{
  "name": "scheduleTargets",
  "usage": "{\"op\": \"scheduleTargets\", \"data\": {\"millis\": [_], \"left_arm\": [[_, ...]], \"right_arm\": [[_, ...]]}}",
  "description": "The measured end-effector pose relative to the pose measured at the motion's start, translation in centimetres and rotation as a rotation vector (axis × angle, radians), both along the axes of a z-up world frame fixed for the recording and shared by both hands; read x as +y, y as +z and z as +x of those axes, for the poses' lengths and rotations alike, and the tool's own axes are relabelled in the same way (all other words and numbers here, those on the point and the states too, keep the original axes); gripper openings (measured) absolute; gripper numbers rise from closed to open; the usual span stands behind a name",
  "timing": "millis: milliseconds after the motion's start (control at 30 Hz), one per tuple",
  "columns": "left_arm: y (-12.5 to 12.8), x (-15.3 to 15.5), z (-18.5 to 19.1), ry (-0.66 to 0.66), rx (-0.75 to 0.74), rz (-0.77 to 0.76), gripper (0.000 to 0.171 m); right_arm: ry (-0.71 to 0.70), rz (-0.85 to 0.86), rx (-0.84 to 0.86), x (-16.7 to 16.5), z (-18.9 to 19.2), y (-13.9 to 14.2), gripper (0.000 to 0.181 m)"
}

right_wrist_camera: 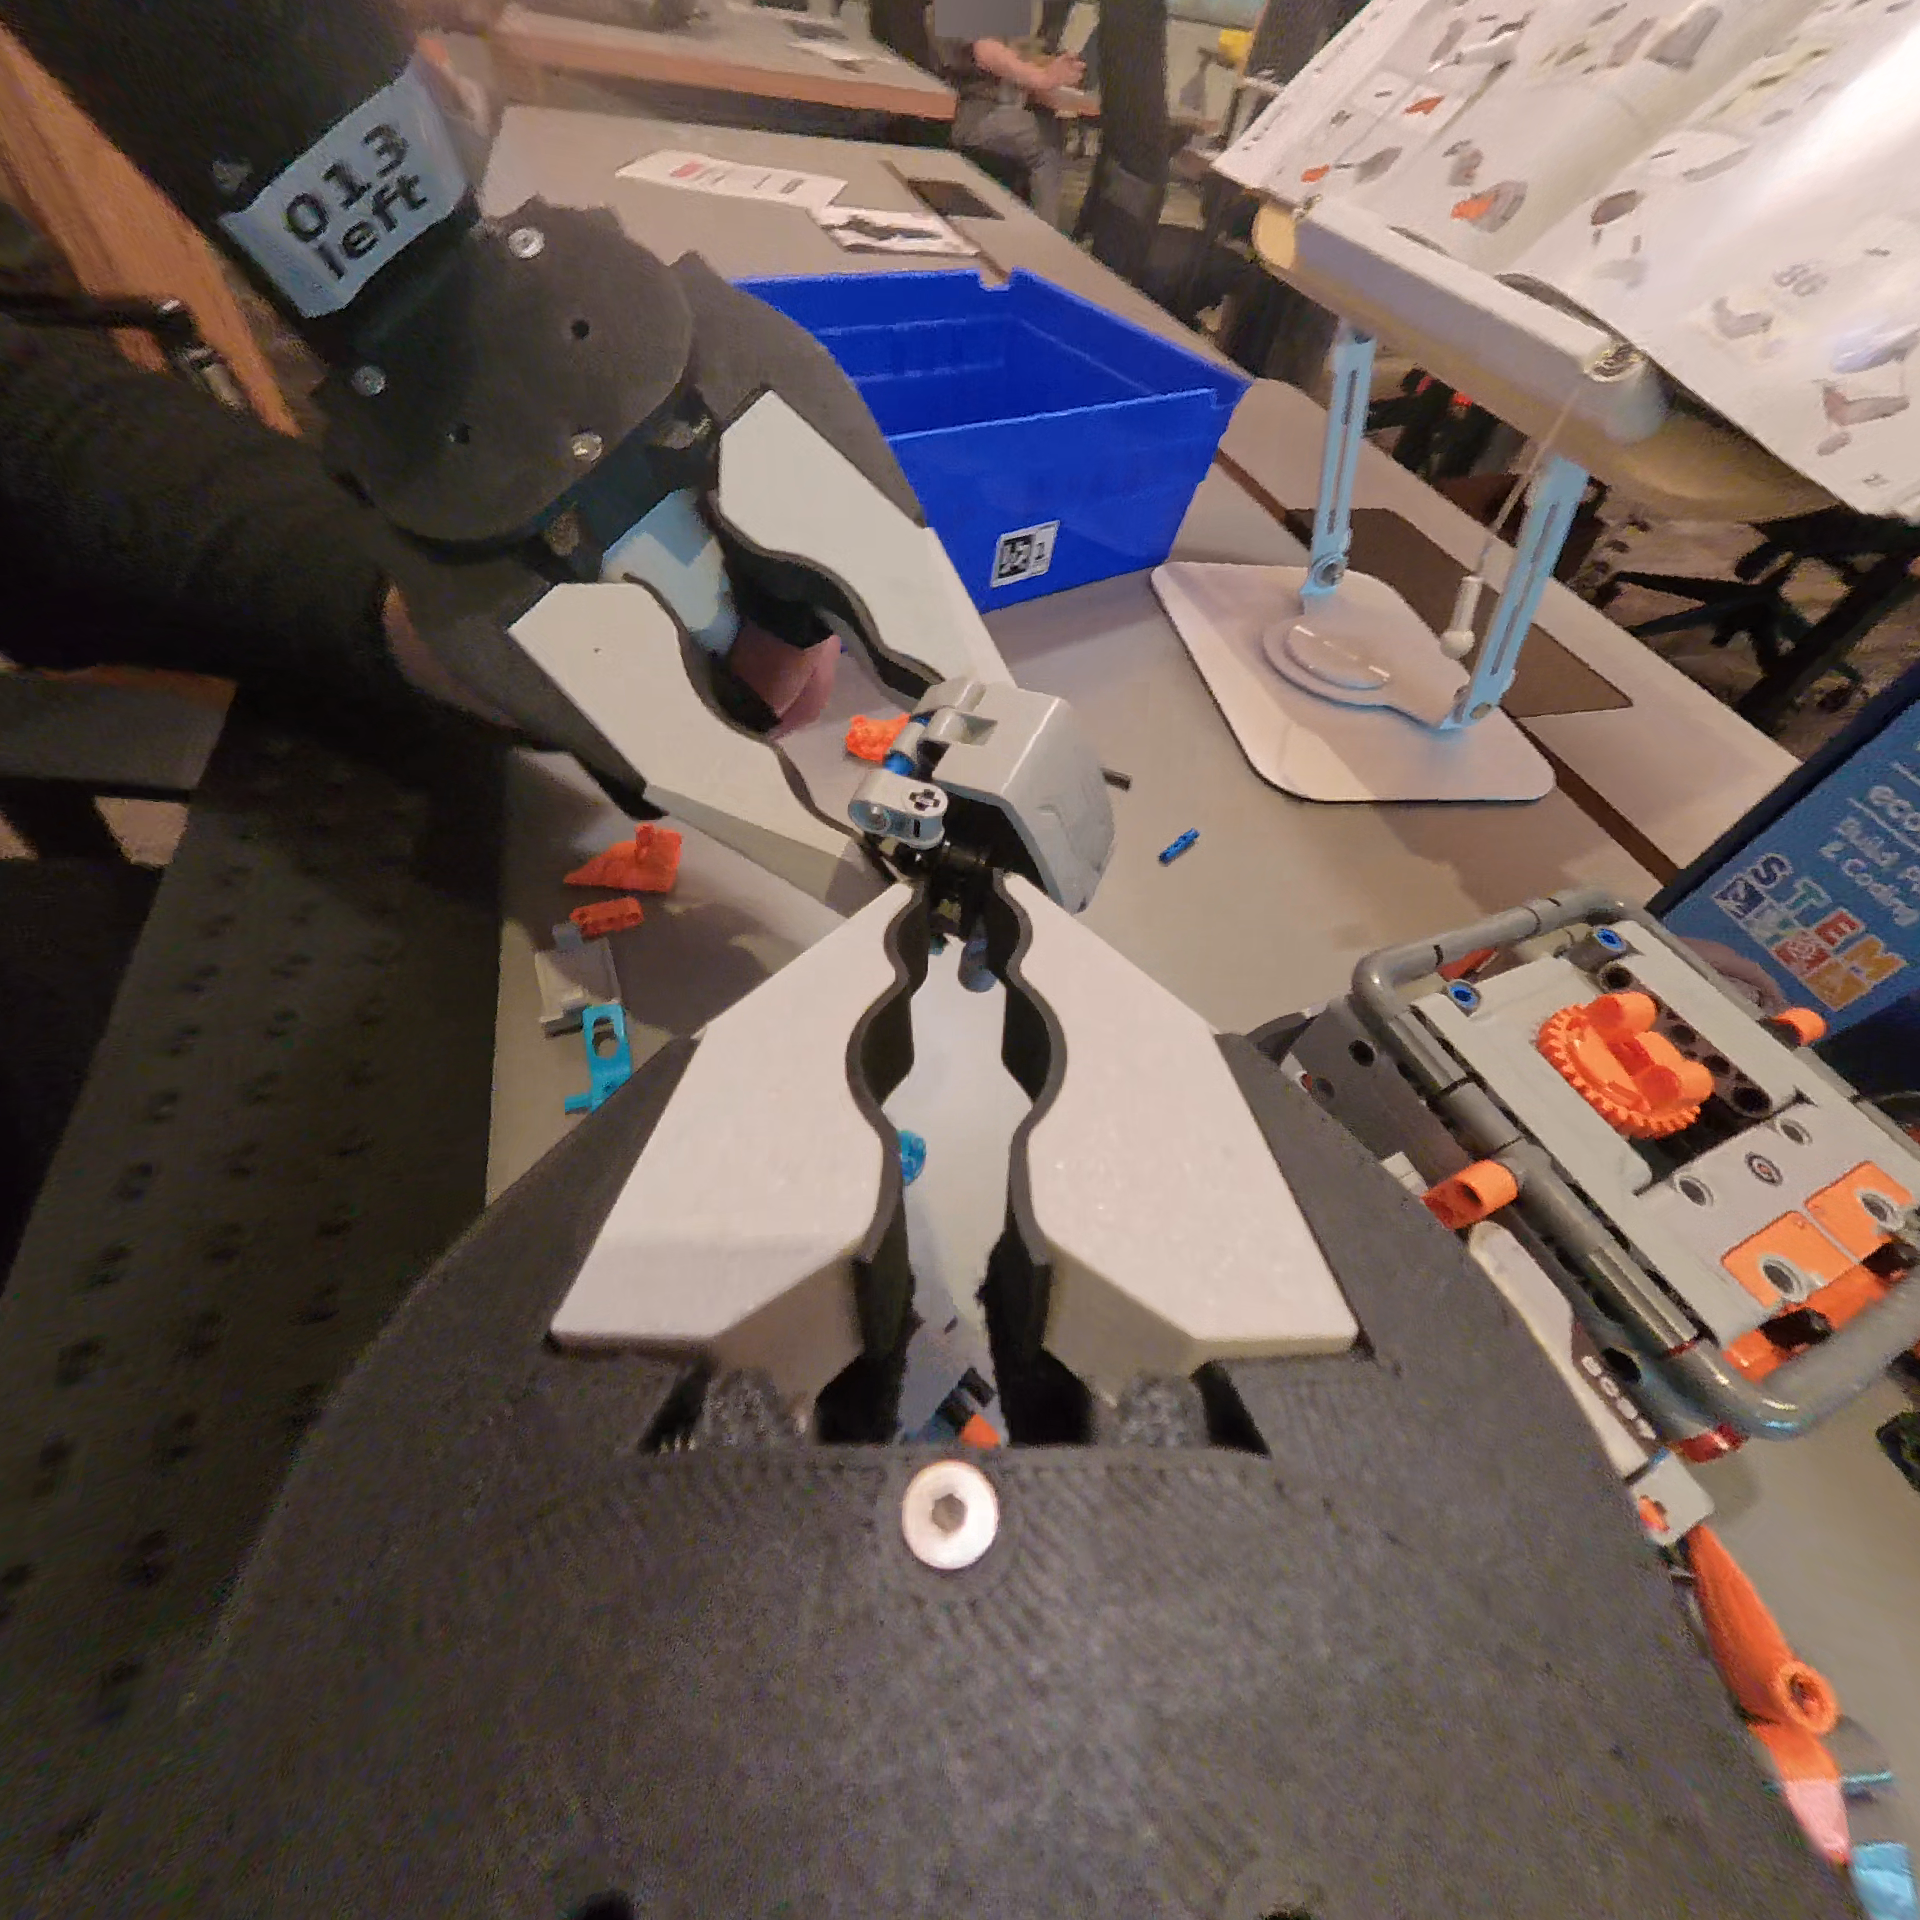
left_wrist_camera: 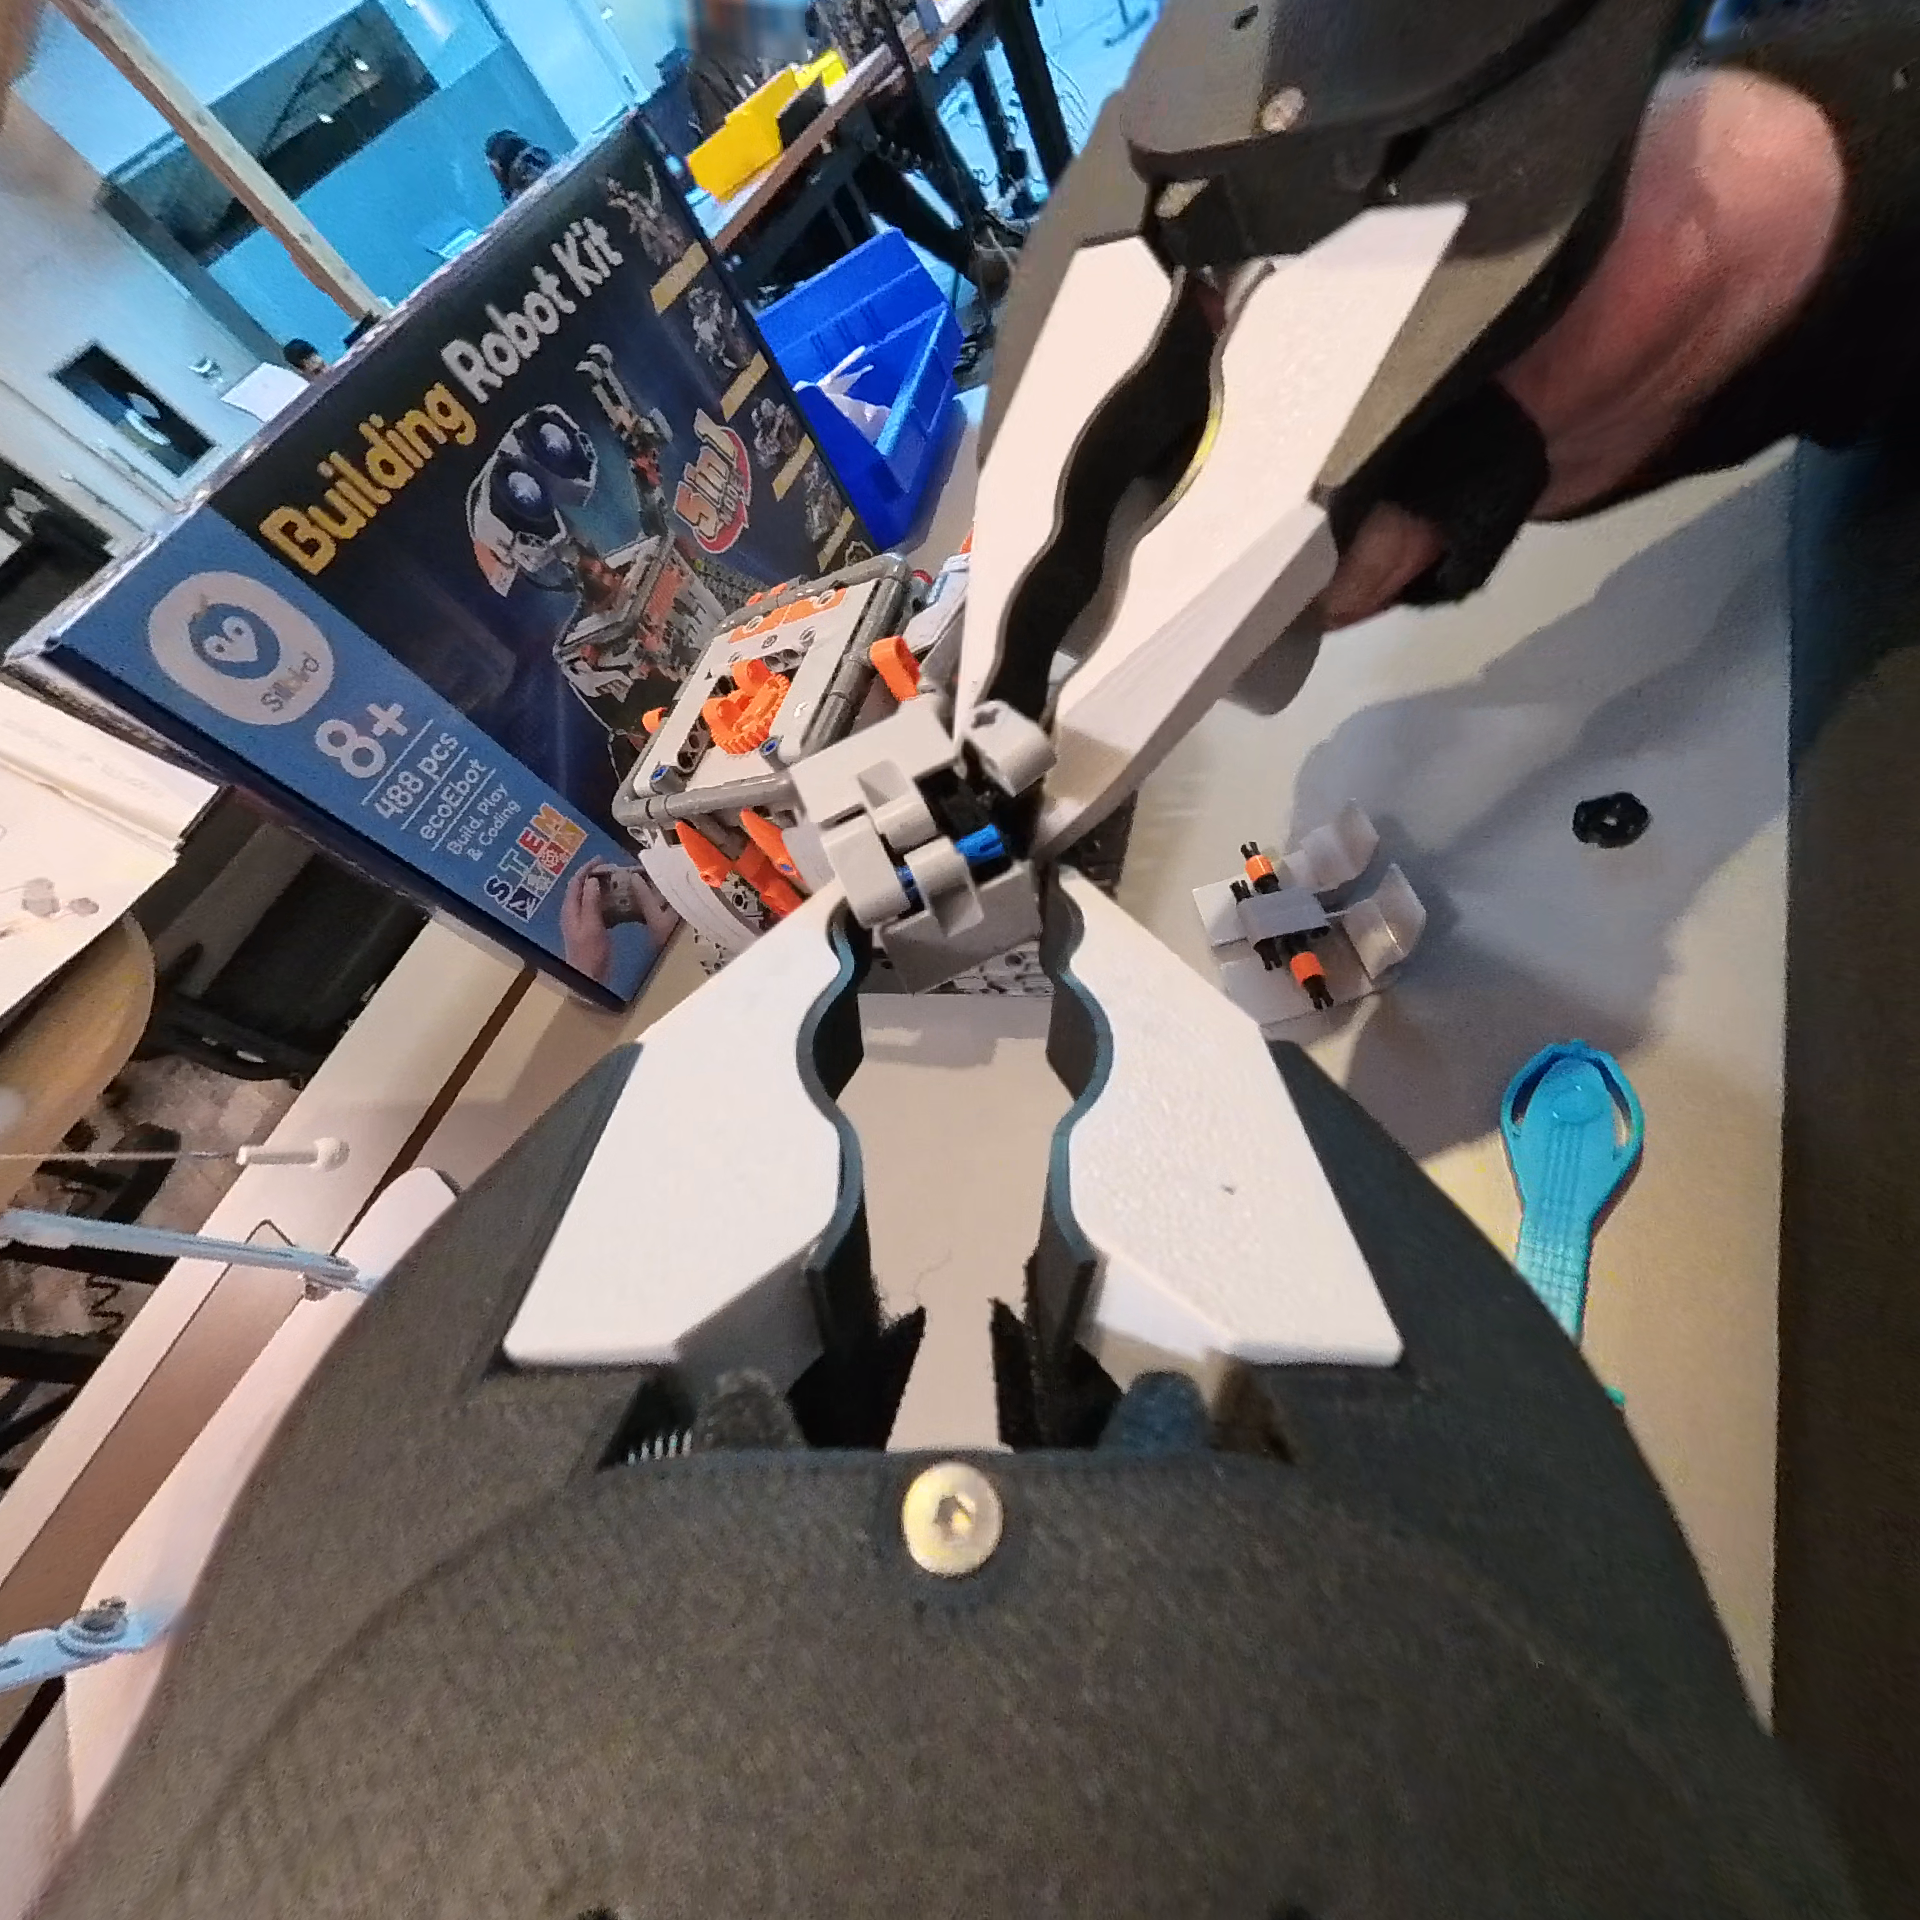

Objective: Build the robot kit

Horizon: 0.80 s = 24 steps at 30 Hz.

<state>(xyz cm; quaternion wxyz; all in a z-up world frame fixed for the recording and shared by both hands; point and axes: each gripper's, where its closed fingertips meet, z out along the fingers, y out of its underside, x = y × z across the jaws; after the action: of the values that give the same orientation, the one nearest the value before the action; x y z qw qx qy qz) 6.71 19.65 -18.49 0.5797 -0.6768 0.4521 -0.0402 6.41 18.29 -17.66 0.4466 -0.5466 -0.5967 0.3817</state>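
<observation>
Both the left gripper [left_wrist_camera: 951, 914] and right gripper [right_wrist_camera: 961, 899] clamp one small grey brick assembly [right_wrist_camera: 997, 790], just beside the larger brick model [right_wrist_camera: 1662, 1143].

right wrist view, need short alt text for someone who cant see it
Two grippers, the right gripper and the left gripper, both grip one small grey brick assembly above a grey table. A larger grey and orange brick model sits at right, a blue bin behind.
</observation>
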Motion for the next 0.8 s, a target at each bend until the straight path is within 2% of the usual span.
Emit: {"op": "scheduleTargets", "data": {"millis": [67, 133, 267, 433, 567, 800], "left_arm": [[0.5, 0.0, -0.3, 0.003, 0.038, 0.037, 0.028], [0.9, 0.1, -0.9, 0.015, 0.037, 0.035, 0.028], [0.4, -0.6, -0.3, -0.061, 0.063, -0.001, 0.026], [-1.0, -2.0, 1.2, -0.175, 0.146, -0.026, 0.025], [-1.7, -2.6, 1.7, -0.220, 0.178, -0.055, 0.024], [-2.5, -4.0, 2.5, -0.335, 0.167, -0.118, 0.024]], "right_arm": [[0.031, 0.034, -0.013, -0.2, 0.7, 0.4, 0.024], [0.080, 0.034, -0.017, -0.7, 1.5, 0.8, 0.022], [0.101, 0.064, 0.055, -0.8, 2.1, 2.5, 0.019], [0.137, 0.117, 0.024, -1.1, 1.8, 1.5, 0.030], [0.186, 0.185, -0.019, -1.7, 1.8, 0.5, 0.025], [0.285, 0.152, -0.045, -3.2, 1.6, -0.5, 0.026]]}}
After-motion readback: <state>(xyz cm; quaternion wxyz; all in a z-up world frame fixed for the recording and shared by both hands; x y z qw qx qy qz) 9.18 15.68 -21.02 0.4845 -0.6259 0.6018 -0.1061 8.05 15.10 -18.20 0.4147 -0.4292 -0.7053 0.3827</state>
